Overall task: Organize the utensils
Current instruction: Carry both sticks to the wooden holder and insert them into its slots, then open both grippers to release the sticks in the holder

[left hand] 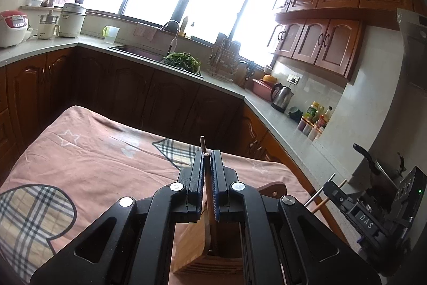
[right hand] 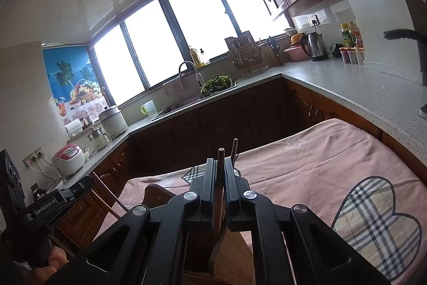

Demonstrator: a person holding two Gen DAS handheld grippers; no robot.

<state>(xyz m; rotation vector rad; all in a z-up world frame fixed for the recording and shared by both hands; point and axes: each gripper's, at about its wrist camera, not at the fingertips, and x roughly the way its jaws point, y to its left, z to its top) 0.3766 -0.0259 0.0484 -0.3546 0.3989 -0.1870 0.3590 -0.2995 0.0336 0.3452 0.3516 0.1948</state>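
My left gripper (left hand: 206, 155) is shut on a pair of brown chopsticks (left hand: 208, 191); their tips stick out just past the pads. Below the chopsticks stands a light wooden utensil holder (left hand: 192, 253) on the pink cloth. My right gripper (right hand: 220, 162) is also shut on brown chopsticks (right hand: 220, 178), held upright over the same wooden holder (right hand: 232, 255). Each gripper shows in the other's view: the right one (left hand: 329, 186) at the far right with sticks poking out, the left one (right hand: 88, 184) at the lower left, with a person's hand (right hand: 50, 266) under it.
The table wears a pink cloth (left hand: 101, 151) with plaid hearts and stars. An L-shaped counter (left hand: 269, 111) runs behind and to the right, with a sink of greens (left hand: 182, 60), a dish rack (left hand: 225, 58), a kettle (left hand: 281, 95) and bottles (left hand: 317, 116).
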